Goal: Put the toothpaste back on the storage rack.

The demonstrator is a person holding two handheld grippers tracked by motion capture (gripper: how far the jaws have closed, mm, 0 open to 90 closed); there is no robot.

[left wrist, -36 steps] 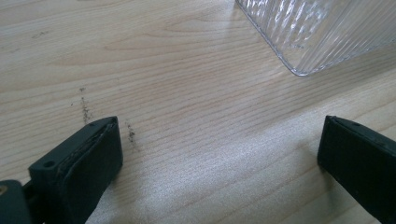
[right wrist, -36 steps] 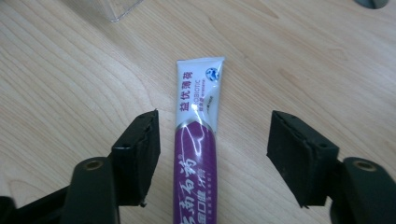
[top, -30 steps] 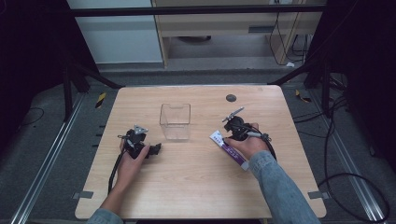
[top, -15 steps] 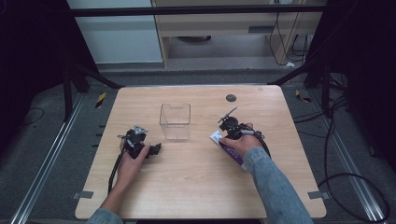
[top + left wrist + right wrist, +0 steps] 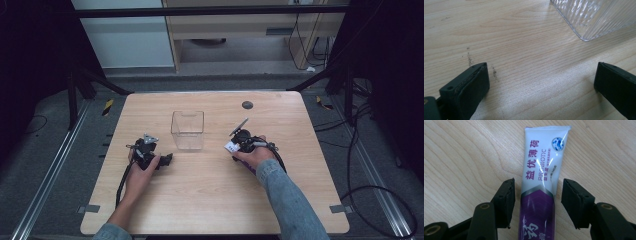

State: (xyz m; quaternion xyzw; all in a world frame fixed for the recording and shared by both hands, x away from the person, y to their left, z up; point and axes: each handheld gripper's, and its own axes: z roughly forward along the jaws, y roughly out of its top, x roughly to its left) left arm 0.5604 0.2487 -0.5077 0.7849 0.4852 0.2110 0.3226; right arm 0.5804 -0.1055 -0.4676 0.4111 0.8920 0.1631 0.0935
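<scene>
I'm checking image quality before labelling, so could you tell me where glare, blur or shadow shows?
Right gripper view: white glare streaks on the toothpaste tube, print sharp. Left gripper view: the ribbed clear box slightly soft, wood grain crisp. High view: table evenly lit, surroundings dark.

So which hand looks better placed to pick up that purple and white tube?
The right. The right gripper already straddles the tube, pads either side with small gaps, not yet pressing. The left gripper rests open on bare table near the clear box, away from the tube.
</scene>
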